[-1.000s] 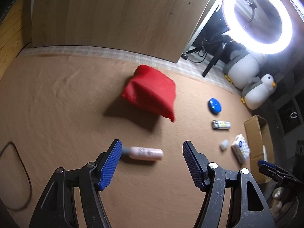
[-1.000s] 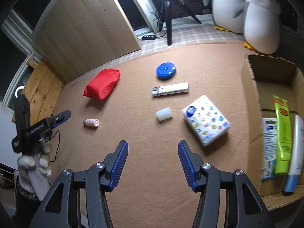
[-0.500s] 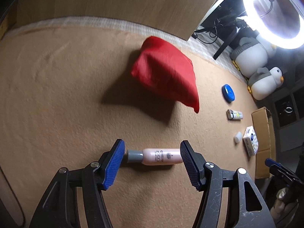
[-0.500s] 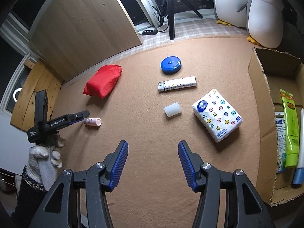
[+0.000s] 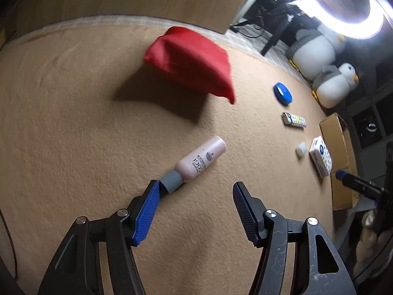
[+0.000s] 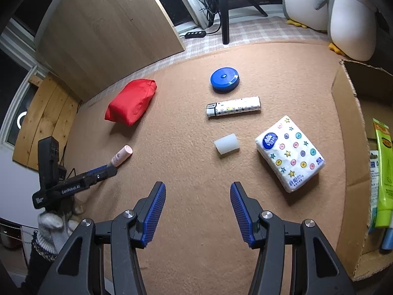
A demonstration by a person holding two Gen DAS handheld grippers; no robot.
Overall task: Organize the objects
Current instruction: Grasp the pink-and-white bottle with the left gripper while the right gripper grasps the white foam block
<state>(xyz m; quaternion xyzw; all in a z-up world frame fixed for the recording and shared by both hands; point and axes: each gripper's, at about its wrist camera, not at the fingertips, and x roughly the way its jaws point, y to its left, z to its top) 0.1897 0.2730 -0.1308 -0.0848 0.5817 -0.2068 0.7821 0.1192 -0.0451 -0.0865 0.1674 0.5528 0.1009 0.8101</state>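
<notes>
A small pink bottle (image 5: 200,159) with a grey cap lies on the brown carpet. Its cap touches my left gripper's left fingertip (image 5: 154,191). My left gripper (image 5: 195,191) is open and empty, with the bottle lying slantwise just ahead of it. The bottle also shows in the right wrist view (image 6: 120,156), at the tip of the left gripper (image 6: 108,170). My right gripper (image 6: 197,191) is open and empty above bare carpet. Ahead of it lie a white cap (image 6: 226,143), a tissue pack (image 6: 289,152), a patterned lighter (image 6: 233,106) and a blue round tin (image 6: 224,79).
A red pouch (image 5: 191,64) (image 6: 131,100) lies at the back left. An open cardboard box (image 6: 343,113) holding tubes stands at the right. Plush penguins (image 6: 348,17), a tripod and a ring light (image 5: 341,7) stand behind the carpet. A wooden board leans at the back.
The pink bottle has swung from lying crosswise between my left gripper's jaws to slanting away ahead of them. The left gripper has turned and opened wider. The right gripper has moved forward slightly.
</notes>
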